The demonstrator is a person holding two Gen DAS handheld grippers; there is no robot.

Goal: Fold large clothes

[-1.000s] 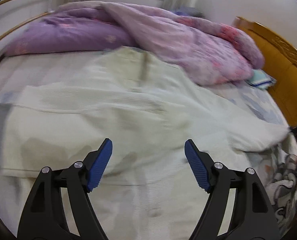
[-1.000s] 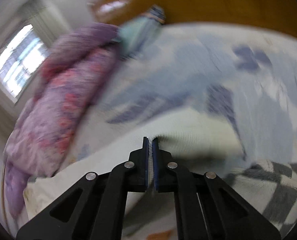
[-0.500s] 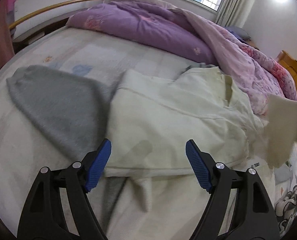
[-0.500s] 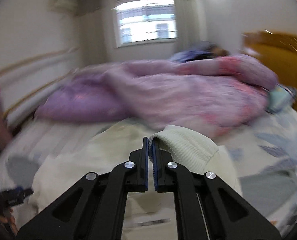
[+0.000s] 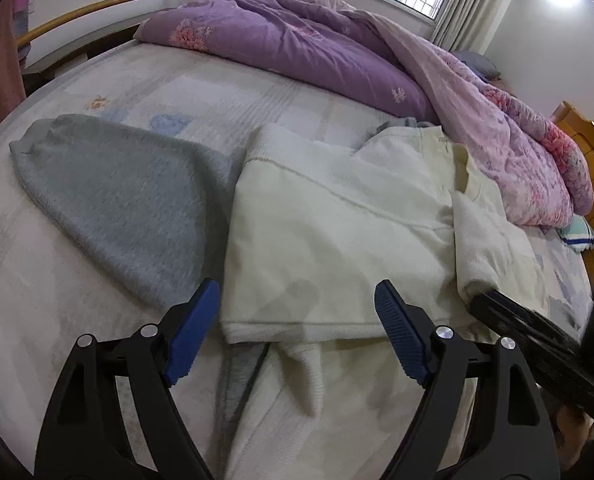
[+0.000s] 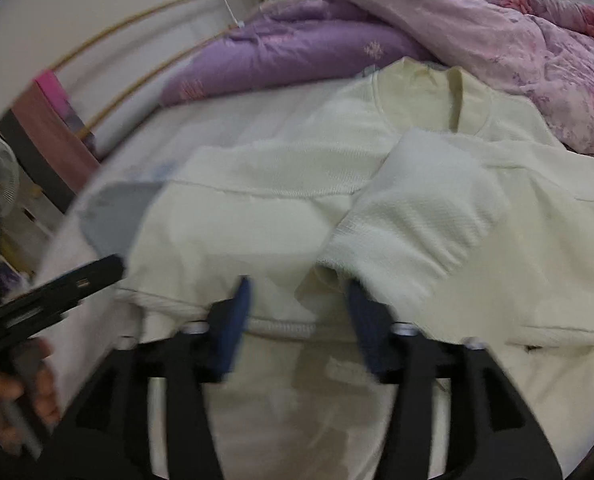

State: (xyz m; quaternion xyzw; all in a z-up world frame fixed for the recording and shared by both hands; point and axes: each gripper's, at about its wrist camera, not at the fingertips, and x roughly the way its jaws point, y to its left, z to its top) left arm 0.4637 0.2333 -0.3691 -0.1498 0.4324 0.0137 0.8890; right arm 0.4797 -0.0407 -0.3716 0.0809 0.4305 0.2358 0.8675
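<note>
Cream knitted sweater [image 5: 337,240] lies flat mid-frame on the pale printed bedsheet [image 5: 97,320], its right sleeve [image 6: 409,216] now folded across the chest.

Right gripper [image 6: 297,312], low in its view, has just been opening: its blue pads [image 6: 237,320] stand apart with the ribbed cuff just ahead of them, no longer pinched. Left gripper [image 5: 297,320] hangs spread wide and empty over the hem, beside a grey knit garment [image 5: 117,200] at left; a purple quilt [image 5: 317,48] fills the upper frame. To finish this fold well, I judge the right hand should back straight off without dragging the cuff, then both should smooth the sleeve square to the side seam before taking the hem.
</note>
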